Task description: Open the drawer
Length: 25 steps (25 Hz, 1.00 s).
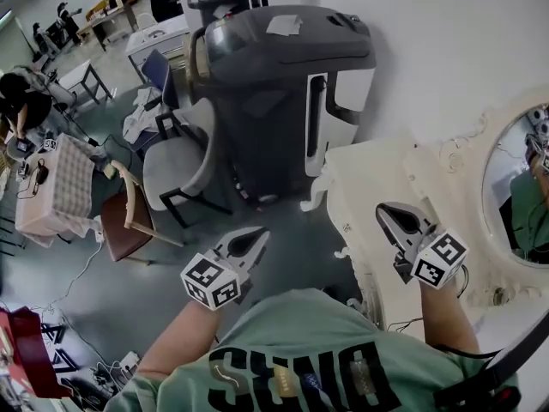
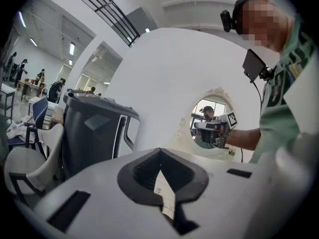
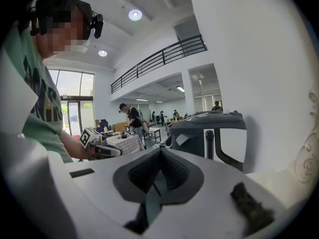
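Observation:
A cream carved dressing table [image 1: 369, 174] with an oval mirror [image 1: 515, 187] stands at the right against the white wall. Its front edge [image 1: 347, 230] faces left, and I cannot pick out a drawer front on it. My right gripper [image 1: 399, 221] hovers over the table top, jaws together and empty. My left gripper [image 1: 249, 243] hangs over the floor, left of the table's front, also shut and empty. In the left gripper view the gripper [image 2: 160, 152] points at the mirror [image 2: 212, 121] and wall. In the right gripper view the gripper [image 3: 160, 152] faces the room.
A big dark grey machine [image 1: 274, 84] stands against the wall just beyond the dressing table. A grey chair [image 1: 176, 166] and a brown chair [image 1: 124, 221] stand left of it. Further left is a cloth-covered table [image 1: 56, 187], with people working at the room's far end.

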Available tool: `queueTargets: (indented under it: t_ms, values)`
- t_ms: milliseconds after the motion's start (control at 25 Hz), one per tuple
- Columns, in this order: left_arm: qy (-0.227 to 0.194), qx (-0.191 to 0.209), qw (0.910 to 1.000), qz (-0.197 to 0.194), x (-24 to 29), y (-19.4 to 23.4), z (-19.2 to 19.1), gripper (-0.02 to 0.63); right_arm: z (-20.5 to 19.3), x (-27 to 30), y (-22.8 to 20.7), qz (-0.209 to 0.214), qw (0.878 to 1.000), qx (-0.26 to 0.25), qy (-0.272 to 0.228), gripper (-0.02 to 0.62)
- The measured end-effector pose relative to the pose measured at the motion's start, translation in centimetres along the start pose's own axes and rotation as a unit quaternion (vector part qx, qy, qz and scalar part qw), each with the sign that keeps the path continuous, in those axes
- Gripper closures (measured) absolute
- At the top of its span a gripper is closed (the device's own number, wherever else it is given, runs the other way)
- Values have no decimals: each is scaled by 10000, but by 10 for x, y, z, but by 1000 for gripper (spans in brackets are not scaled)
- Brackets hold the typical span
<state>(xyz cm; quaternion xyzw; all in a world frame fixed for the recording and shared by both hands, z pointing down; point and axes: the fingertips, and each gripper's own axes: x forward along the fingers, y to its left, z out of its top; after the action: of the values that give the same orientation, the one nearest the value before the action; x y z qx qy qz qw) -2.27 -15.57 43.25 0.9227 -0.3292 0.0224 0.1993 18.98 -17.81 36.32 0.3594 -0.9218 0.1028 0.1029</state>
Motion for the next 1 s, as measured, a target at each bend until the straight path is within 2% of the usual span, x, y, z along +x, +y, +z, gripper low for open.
queueTargets:
  t_ms: [200, 400, 640, 680, 760, 840, 1000]
  values:
    - [564, 114, 9983, 83, 83, -16, -51, 598, -20, -7, -49, 170, 9999, 18, 25, 584]
    - [1231, -29, 9923, 89, 143, -13, -105, 597, -36, -4, -68, 274, 9996, 45, -9, 584]
    - [2187, 224, 9754, -183, 197, -13, -177, 594, -63, -13, -75, 233, 9996, 130, 103, 584]
    - [2335, 252, 9717, -247, 206, -13, -189, 583, -68, -15, -78, 210, 9996, 165, 125, 584]
    - [2617, 173, 9644, -354, 222, -14, -213, 517, -77, -20, -84, 165, 9994, 227, 180, 584]
    - [2858, 141, 9574, -379, 235, -16, -236, 488, -86, -28, -87, 123, 9992, 285, 253, 584]
    - [3232, 484, 9445, -346, 263, -13, -272, 456, -96, -39, -92, 77, 9989, 329, 320, 584]
